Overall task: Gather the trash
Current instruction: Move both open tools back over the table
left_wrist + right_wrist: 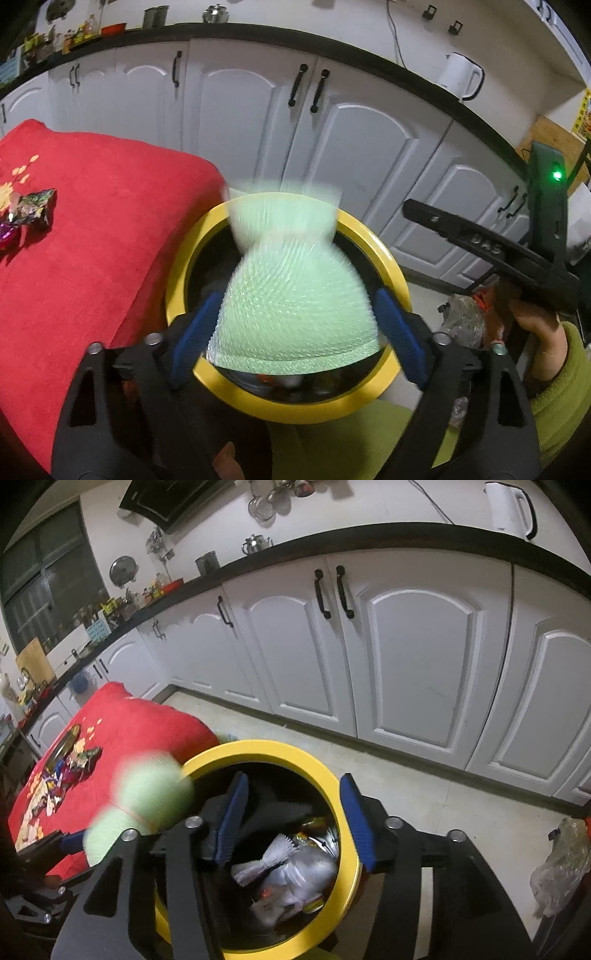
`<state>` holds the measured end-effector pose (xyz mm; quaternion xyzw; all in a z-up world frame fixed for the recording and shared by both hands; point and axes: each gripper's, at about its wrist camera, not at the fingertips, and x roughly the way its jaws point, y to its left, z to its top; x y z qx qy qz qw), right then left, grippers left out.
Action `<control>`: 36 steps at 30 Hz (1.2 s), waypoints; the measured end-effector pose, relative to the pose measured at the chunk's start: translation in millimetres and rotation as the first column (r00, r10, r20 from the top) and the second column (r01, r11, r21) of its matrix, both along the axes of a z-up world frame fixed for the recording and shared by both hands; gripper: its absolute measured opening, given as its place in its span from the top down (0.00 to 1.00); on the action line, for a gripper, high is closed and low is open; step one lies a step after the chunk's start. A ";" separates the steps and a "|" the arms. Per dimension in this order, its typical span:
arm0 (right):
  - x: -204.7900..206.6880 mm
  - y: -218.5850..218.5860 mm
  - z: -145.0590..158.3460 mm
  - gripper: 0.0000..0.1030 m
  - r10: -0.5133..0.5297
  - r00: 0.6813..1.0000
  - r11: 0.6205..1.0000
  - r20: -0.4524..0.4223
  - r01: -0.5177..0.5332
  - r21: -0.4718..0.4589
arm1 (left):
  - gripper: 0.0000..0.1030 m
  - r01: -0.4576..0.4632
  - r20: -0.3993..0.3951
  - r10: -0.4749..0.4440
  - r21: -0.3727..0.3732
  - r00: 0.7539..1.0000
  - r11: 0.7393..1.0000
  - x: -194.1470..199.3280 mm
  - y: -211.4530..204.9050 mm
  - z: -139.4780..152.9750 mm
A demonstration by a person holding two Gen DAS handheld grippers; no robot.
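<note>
A pale green foam net [295, 295] hangs blurred between the blue pads of my left gripper [301, 325], right above the yellow-rimmed bin [369, 391]. The jaws stand wide and the pads do not press on the net. From the right wrist the same foam net [147, 797] shows as a green blur at the left edge of the bin's rim [258, 751]. My right gripper [291, 819] is open over the bin's mouth with nothing between its fingers. Crumpled paper and wrappers [288, 871] lie inside the bin.
A table under a red cloth [92, 240] stands left of the bin, with several loose wrappers [31, 208] on it. White cabinets [406, 657] run along the back. A clear plastic bag [561, 860] lies on the floor to the right. A green sleeve [561, 391] is close by.
</note>
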<state>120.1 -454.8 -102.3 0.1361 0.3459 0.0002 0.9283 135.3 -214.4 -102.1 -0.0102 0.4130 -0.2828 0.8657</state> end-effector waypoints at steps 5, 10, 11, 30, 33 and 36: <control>-3.5 0.0 7.0 0.42 -0.011 0.999 1.000 0.033 0.011 0.001 | 0.13 -0.034 0.006 0.034 -0.006 0.999 0.999 -1.3 6.9 2.5; -5.3 6.4 13.9 0.40 0.007 0.999 1.000 0.052 -0.007 -0.010 | 0.11 -0.075 0.026 0.075 -0.018 0.997 0.997 -3.7 19.7 9.1; -5.6 8.1 15.8 0.40 0.012 0.998 1.000 0.057 -0.011 -0.011 | 0.11 -0.082 0.030 0.082 -0.019 0.996 0.996 -4.6 21.8 10.8; -15.2 84.6 53.7 0.30 0.188 0.972 0.982 0.140 -0.183 -0.047 | 0.11 -0.261 0.193 0.261 -0.027 0.946 0.965 -30.9 96.6 64.3; -17.2 94.3 60.0 0.30 0.208 0.967 0.978 0.149 -0.202 -0.056 | 0.11 -0.283 0.201 0.286 -0.041 0.937 0.958 -34.0 107.6 68.4; -18.7 100.9 66.0 0.30 0.222 0.962 0.975 0.158 -0.215 -0.064 | 0.11 -0.302 0.209 0.307 -0.053 0.929 0.952 -36.7 118.4 72.1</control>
